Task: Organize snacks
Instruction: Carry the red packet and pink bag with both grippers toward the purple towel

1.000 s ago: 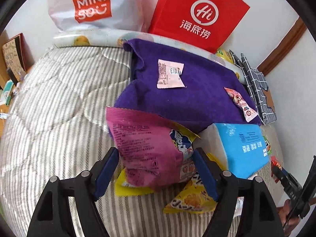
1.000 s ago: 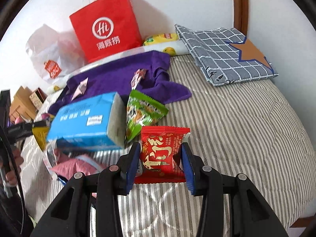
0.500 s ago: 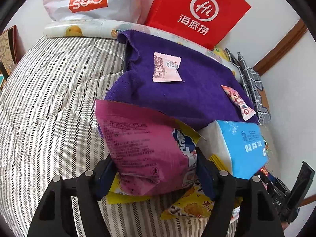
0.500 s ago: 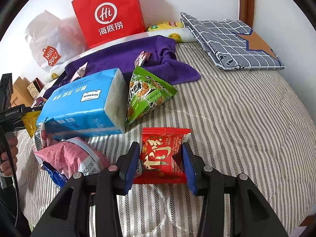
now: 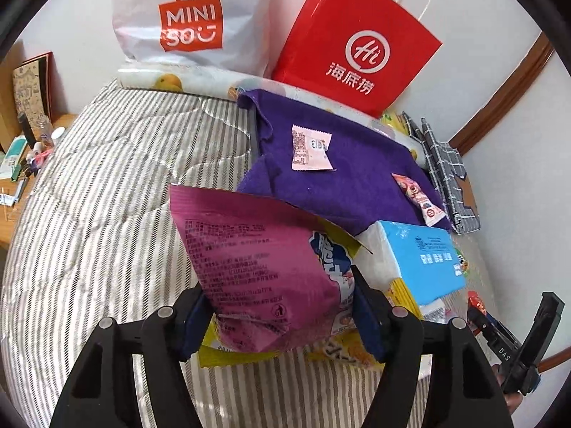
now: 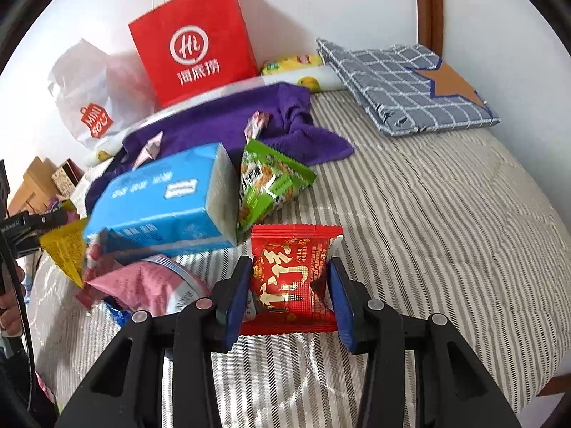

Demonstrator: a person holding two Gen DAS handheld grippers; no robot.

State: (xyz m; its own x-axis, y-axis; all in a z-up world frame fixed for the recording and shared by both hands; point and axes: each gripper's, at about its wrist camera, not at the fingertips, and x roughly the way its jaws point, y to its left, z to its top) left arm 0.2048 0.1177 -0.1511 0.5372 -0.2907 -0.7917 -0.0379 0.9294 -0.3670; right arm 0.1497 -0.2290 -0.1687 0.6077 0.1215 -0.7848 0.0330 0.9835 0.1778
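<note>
Pink snack bag (image 5: 257,271) hiding yellow packets (image 5: 342,351), blue tissue pack (image 5: 417,260) half covered

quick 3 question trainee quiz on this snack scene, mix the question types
1. True or false: the right gripper has a red packet between its fingers.
2. Which bag is in the left gripper? A pink snack bag B green C blue
3. Fill in: two small sachets lie on the ___ towel.

Key: 1 true; 2 A; 3 purple
</note>
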